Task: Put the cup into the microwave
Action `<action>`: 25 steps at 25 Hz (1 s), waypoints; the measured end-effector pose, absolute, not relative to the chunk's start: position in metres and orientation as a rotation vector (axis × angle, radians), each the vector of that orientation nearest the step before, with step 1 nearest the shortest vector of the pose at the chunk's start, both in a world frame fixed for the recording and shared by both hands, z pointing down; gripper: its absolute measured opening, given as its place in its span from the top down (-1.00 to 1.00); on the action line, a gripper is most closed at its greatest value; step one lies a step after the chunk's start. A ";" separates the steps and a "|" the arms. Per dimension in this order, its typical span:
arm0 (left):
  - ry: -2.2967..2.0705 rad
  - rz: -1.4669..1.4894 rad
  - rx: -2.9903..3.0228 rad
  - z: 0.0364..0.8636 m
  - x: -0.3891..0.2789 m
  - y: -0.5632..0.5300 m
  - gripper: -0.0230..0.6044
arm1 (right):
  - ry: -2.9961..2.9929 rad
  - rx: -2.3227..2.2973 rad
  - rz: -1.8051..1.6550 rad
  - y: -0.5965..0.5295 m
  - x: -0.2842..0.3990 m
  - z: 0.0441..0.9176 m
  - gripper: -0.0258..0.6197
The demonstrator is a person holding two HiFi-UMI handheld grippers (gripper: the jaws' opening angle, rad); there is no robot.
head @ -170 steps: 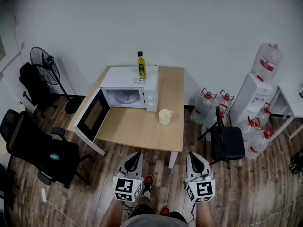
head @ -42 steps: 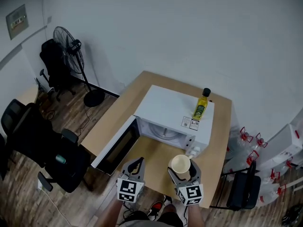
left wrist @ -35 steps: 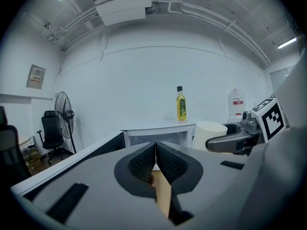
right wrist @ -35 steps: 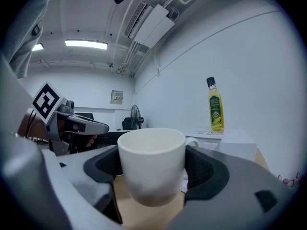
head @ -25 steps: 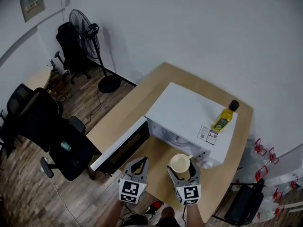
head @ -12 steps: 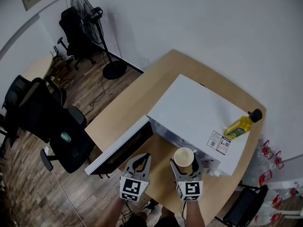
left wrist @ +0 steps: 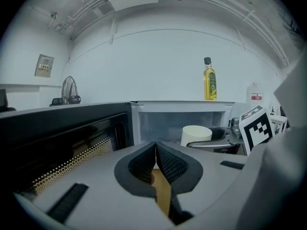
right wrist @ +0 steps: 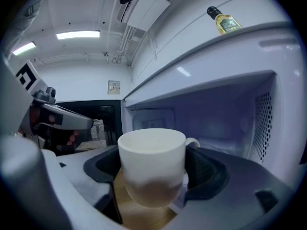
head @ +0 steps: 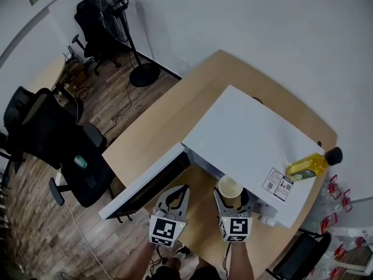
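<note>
**A:** In the head view, where's the cup?

**B:** In the right gripper, at the mouth of the microwave. I'd judge it isn't inside yet. The door hangs wide open, and the left gripper hovers just beside it. An oil bottle stands on the microwave's top.

**A:** And the left gripper view?

**B:** Its jaws are pressed together with nothing between them. The door is at its left, and the cup is ahead to the right.

**A:** The right gripper view?

**B:** The jaws pinch the cup's sides, with the handle turned toward the cavity. The cavity looks bare, though its floor is partly hidden. The pick-up is done; carrying the cup in, setting it down and letting go remain. The cavity's low ceiling is the thing to clear.
</note>
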State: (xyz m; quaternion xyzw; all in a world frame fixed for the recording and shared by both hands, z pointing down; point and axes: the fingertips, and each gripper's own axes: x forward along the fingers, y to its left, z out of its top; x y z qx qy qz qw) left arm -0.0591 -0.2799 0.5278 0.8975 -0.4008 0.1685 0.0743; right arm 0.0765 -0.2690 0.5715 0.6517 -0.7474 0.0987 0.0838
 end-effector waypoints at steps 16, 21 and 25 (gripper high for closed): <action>-1.206 0.525 2.657 0.548 -0.048 -0.300 0.85 | -2.224 1.987 0.349 -0.302 0.090 0.592 -0.29; -1.207 0.535 2.648 0.553 -0.048 -0.303 0.85 | -2.216 2.008 0.334 -0.315 0.092 0.593 -0.29; -1.209 0.537 2.641 0.556 -0.047 -0.306 0.85 | -2.212 2.016 0.328 -0.326 0.095 0.593 -0.29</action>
